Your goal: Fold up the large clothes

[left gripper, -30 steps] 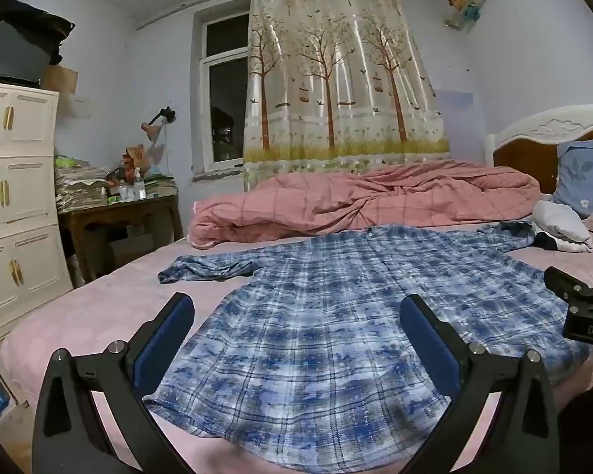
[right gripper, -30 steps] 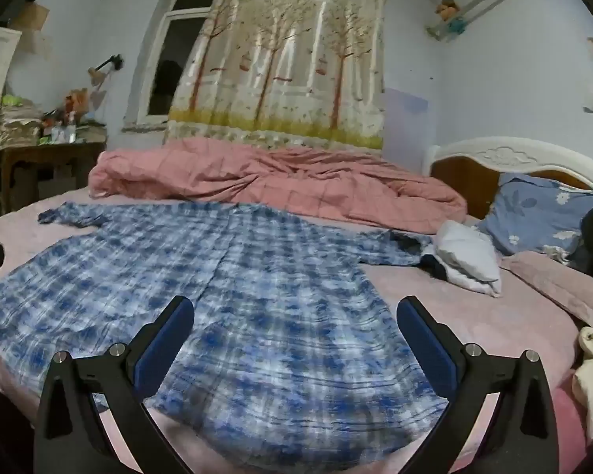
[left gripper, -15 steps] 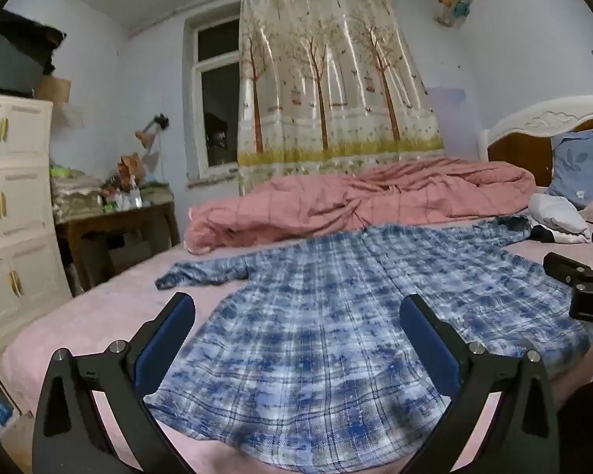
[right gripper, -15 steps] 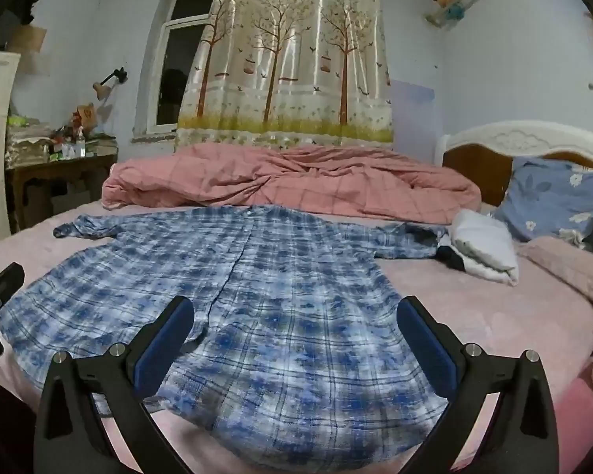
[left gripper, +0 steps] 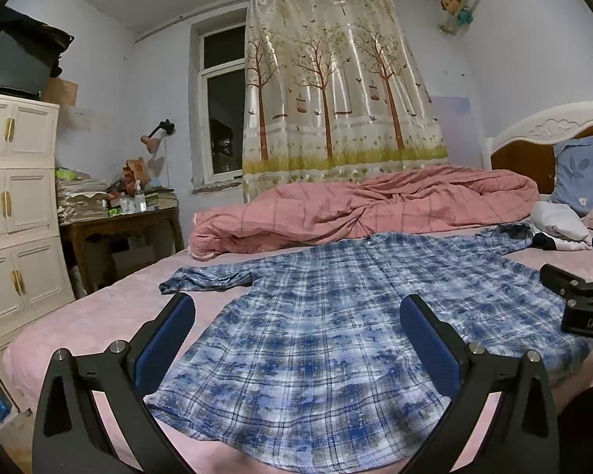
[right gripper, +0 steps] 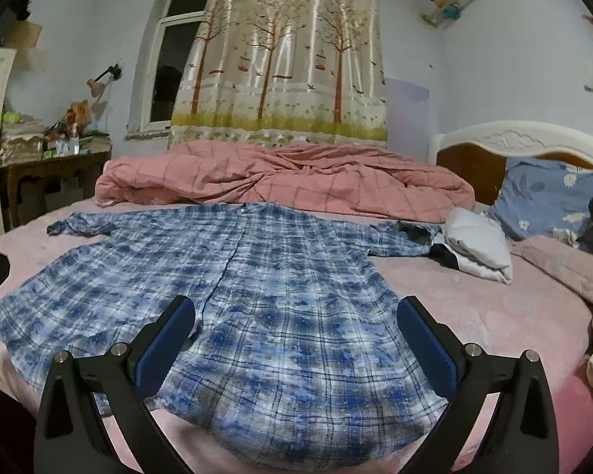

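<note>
Shirt (left gripper: 336, 335) flat on pink bed (left gripper: 79, 316) — both grippers' jaws spread wide, empty.

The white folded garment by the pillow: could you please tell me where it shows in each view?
Left wrist: white garment at the far right edge, beyond the plaid shirt.
Right wrist: white garment right of centre, at the end of the shirt's sleeve.
Shared landmark: blue floral pillow just behind it.
</note>
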Action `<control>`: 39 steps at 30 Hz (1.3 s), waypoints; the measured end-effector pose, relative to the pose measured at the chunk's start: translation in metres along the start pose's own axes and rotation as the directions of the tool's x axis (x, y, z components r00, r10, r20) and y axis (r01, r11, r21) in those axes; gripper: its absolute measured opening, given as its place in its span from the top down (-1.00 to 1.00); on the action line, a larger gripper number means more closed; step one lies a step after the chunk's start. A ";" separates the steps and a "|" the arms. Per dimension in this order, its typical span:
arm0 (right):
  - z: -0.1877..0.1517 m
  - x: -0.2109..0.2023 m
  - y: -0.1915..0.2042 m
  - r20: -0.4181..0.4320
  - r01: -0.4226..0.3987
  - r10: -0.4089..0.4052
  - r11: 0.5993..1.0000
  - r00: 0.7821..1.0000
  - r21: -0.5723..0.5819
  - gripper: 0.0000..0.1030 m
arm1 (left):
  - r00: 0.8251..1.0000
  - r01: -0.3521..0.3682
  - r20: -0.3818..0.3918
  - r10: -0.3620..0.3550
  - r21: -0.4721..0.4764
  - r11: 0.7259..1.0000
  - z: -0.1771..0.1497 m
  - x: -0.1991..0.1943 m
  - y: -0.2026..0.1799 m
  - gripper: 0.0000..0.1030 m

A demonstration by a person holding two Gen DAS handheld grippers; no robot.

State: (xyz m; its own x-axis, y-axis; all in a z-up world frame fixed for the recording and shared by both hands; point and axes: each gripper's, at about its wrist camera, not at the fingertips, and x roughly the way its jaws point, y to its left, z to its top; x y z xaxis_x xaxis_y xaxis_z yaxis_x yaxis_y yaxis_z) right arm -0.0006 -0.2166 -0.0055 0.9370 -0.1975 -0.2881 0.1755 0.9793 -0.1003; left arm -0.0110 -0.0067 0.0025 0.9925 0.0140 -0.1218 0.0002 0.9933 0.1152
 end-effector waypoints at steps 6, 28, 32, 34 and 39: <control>-0.002 -0.005 0.018 0.024 0.058 -0.056 0.996 0.998 -0.073 -1.00 | 1.000 0.001 0.004 -0.001 -0.004 1.000 0.000 -0.001 0.000 -1.00; -0.002 0.001 0.018 -0.004 0.081 -0.081 0.994 0.997 -0.077 -1.00 | 1.000 -0.013 -0.011 0.012 -0.013 1.000 0.000 -0.001 0.010 -1.00; -0.001 0.001 0.018 -0.002 0.081 -0.081 0.994 0.997 -0.078 -1.00 | 1.000 -0.014 -0.012 0.013 -0.012 1.000 0.001 0.000 0.008 -1.00; -0.001 0.001 0.018 -0.001 0.083 -0.083 0.993 0.997 -0.080 -1.00 | 1.000 -0.016 -0.011 0.016 -0.007 1.000 0.002 0.001 0.008 -1.00; -0.003 0.003 0.018 -0.002 0.086 -0.086 0.993 0.996 -0.081 -1.00 | 1.000 -0.027 -0.004 0.027 -0.008 1.000 0.002 0.000 0.010 -1.00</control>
State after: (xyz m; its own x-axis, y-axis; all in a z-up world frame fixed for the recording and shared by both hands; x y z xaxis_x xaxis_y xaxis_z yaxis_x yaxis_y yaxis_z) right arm 0.0043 -0.1996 -0.0110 0.9178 -0.2812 -0.2804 0.2303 0.9521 -0.2011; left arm -0.0112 0.0035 0.0057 0.9916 0.0416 -0.1224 -0.0279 0.9934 0.1111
